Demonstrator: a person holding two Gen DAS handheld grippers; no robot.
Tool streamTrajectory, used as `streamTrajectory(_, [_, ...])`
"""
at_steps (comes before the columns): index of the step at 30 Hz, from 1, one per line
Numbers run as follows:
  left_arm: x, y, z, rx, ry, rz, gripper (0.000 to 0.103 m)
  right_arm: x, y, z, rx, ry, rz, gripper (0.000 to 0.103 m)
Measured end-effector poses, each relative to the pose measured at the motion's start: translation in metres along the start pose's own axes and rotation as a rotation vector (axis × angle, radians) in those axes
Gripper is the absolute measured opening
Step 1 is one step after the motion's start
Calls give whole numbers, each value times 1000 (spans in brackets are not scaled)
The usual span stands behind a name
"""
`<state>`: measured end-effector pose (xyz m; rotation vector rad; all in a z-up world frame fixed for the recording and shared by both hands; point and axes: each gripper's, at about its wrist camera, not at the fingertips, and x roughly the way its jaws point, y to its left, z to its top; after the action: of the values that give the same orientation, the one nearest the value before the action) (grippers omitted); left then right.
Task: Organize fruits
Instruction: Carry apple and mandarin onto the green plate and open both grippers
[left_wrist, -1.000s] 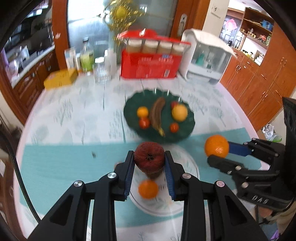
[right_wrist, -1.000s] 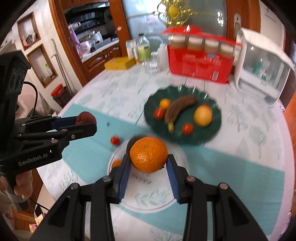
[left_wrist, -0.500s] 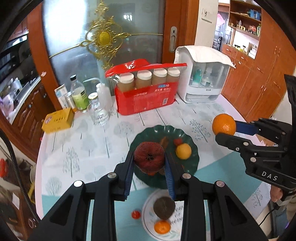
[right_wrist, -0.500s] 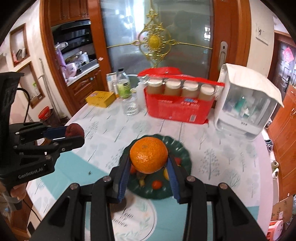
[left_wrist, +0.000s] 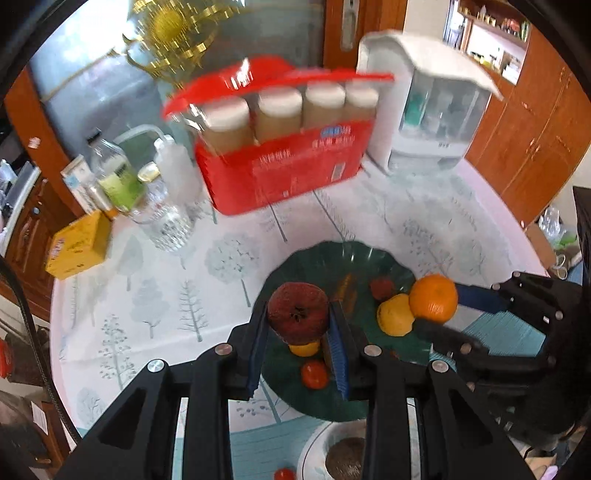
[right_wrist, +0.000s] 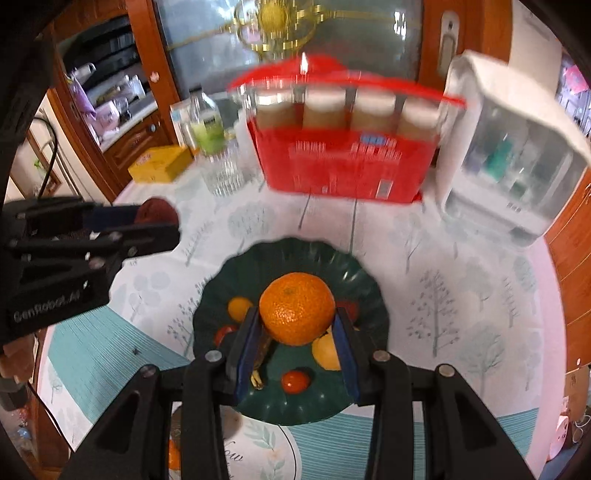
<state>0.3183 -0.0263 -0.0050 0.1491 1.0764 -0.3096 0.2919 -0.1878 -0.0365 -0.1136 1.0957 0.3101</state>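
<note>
My left gripper (left_wrist: 298, 343) is shut on a dark red apple (left_wrist: 297, 312) and holds it above the left part of the dark green plate (left_wrist: 332, 254). My right gripper (right_wrist: 297, 350) is shut on an orange (right_wrist: 297, 308) above the same green plate (right_wrist: 291, 251); that orange also shows in the left wrist view (left_wrist: 433, 297). On the plate lie a yellow fruit (left_wrist: 394, 320), a small orange fruit (right_wrist: 239, 308), small red fruits (right_wrist: 295, 381) and a partly hidden banana (right_wrist: 263, 350).
A white patterned plate (left_wrist: 314, 454) with a brown fruit (left_wrist: 345, 459) sits on the teal mat (right_wrist: 92, 354) near the front. A red jar pack (left_wrist: 284, 173), white appliance (left_wrist: 424, 99), bottles (left_wrist: 118, 173), a glass (right_wrist: 223, 170) and yellow box (left_wrist: 77, 247) stand at the back.
Both grippers have moved forward and down toward the green plate, each still holding its fruit. The view is motion-blurred.
</note>
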Motion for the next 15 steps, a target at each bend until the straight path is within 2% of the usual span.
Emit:
streamTrajectory(8, [86,6,-3,1,129,-32,30,60,3,-21,-15,125,32,40])
streamTrajectory(15, [129,9,-12,-10,195,-55,30,86,5,-28,-24,168,54,40])
